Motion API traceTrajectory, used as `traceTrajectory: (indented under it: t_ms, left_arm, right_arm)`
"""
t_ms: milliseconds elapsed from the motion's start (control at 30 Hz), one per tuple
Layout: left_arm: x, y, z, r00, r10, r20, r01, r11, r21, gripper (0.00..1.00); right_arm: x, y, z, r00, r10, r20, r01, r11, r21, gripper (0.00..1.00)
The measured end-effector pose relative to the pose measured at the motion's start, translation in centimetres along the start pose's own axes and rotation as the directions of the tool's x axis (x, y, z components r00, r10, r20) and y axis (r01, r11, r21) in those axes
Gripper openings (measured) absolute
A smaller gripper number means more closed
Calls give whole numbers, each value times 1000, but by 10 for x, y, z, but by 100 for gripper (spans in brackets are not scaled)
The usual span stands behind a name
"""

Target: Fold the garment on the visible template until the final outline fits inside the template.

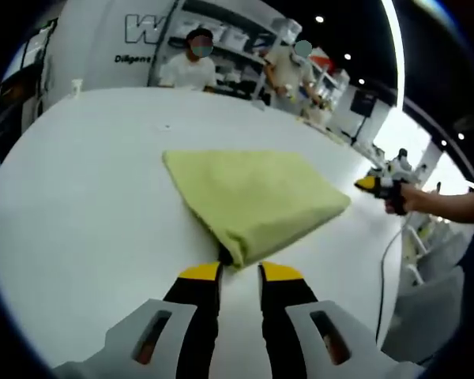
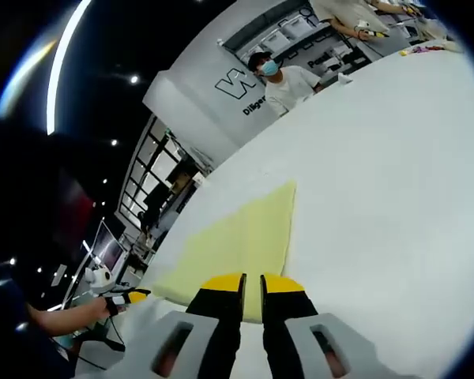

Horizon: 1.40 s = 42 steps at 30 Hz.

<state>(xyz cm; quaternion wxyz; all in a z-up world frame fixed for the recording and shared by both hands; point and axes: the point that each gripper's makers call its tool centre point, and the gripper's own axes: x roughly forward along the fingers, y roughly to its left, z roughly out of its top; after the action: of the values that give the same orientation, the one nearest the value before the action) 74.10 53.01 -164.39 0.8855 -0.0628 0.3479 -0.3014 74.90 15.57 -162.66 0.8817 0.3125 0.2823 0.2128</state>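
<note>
**Mia:** Where is the yellow-green cloth (image 1: 253, 201)?

**Sam:** It lies on the white table (image 1: 79, 205). It is folded into a flat shape with more than one layer. From the left gripper view, one corner of the cloth points right at the left gripper (image 1: 241, 272).

**Mia:** Is that gripper holding it?

**Sam:** I think it pinches the corner. The yellow tips sit close together and the corner dips in between them. The right gripper (image 2: 251, 278) has its tips close together too, at the near edge of the cloth. I cannot tell if it holds any cloth.

**Mia:** What is the cloth like to move?

**Sam:** I think it is soft, light and floppy. It will bend and sag if you lift it. It may slide on the smooth table.

**Mia:** Where should you grab it?

**Sam:** At a corner or an edge, I would say, and catch all the layers together. If you grab just the top layer, the fold could open up.

**Mia:** Who is behind the cloth?

**Sam:** People stand at the far side of the table.
</note>
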Motion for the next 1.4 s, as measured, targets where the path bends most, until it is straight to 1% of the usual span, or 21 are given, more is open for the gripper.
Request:
traceTrajectory:
  t_ms: [67, 100, 200, 400, 433, 467, 533, 600, 633, 700, 733, 800, 900, 933, 967, 1033, 1100, 1167, 1233, 1300, 1400]
  left_arm:
    - [1, 0, 0, 1000, 2, 0, -2, 1000, 0, 16]
    - [6, -5, 0, 1000, 12, -4, -12, 1000, 4, 14]
    - [10, -7, -2, 1000, 20, -11, -19, 1000, 15, 9]
    - [19, -3, -7, 998, 58, -29, -57, 998, 26, 6]
    - [22, 1, -10, 997, 68, -43, -67, 997, 25, 4]
    - [21, 0, -10, 994, 93, -54, -91, 995, 45, 2]
    - [20, 3, -9, 994, 96, -54, -93, 994, 54, 1]
    - [19, 4, -9, 994, 95, -54, -92, 994, 55, 0]
    - [18, 4, -8, 994, 94, -54, -91, 994, 55, 0]
    - [15, 8, -6, 995, 92, -48, -89, 994, 62, 0]
    - [15, 8, -5, 994, 96, -48, -93, 993, 66, 0]
    - [8, 15, -3, 994, 95, -48, -92, 993, 70, 0]
    - [7, 15, -3, 996, 80, -48, -77, 995, 64, 0]
    - [7, 17, -4, 995, 81, -52, -78, 995, 70, 0]
    - [7, 17, -5, 995, 79, -56, -75, 994, 74, 0]
    - [8, 17, -5, 995, 82, -55, -78, 994, 73, 0]
    - [8, 17, -5, 995, 82, -55, -78, 994, 71, 0]
    - [8, 17, -5, 995, 82, -58, -78, 994, 70, 0]
    - [9, 16, -5, 995, 76, -64, -71, 994, 78, 0]
    - [9, 17, -4, 995, 68, -69, -62, 994, 85, 0]
    - [8, 16, -4, 995, 59, -79, -50, 993, 107, 0]
  right_arm:
    - [-1, -1, -1, 1000, -4, -1, 4, 1000, -2, 3]
    - [-6, -4, -5, 1000, -22, -7, 22, 1000, -6, 3]
    - [-13, -8, -8, 1000, -28, -5, 28, 1000, 0, 2]
    - [-15, -11, -19, 998, -44, -48, 42, 999, -33, 3]
    - [-13, -10, -23, 997, -45, -65, 41, 998, -54, 3]
    - [-12, -7, -27, 995, -43, -85, 35, 996, -84, 3]
    - [-10, -4, -32, 994, -41, -106, 28, 992, -119, 4]
    - [-9, -4, -33, 993, -42, -112, 28, 991, -132, 4]
    - [-8, -4, -33, 992, -43, -115, 27, 990, -138, 5]
    - [-6, -5, -38, 988, -45, -146, 19, 985, -170, 9]
    - [-5, -6, -39, 987, -48, -155, 18, 982, -188, 12]
    - [-4, -6, -46, 976, -77, -205, 11, 952, -306, 14]
    - [-5, -9, -47, 970, -89, -227, -3, 926, -378, 13]
    - [-3, -6, -47, 969, -94, -227, -4, 917, -398, 14]
    - [0, -9, -45, 970, -105, -217, 0, 901, -435, 15]
    - [4, -8, -43, 970, -101, -222, -11, 891, -453, 16]
    - [5, -6, -43, 969, -98, -228, -19, 887, -461, 14]
    - [10, -3, -42, 970, -84, -227, -40, 871, -490, 12]
    - [19, -8, -41, 965, -94, -245, -41, 868, -495, 12]
    - [24, -11, -45, 956, -106, -275, -50, 862, -505, 1]
    - [24, -15, -42, 954, -102, -281, -50, 872, -486, 0]
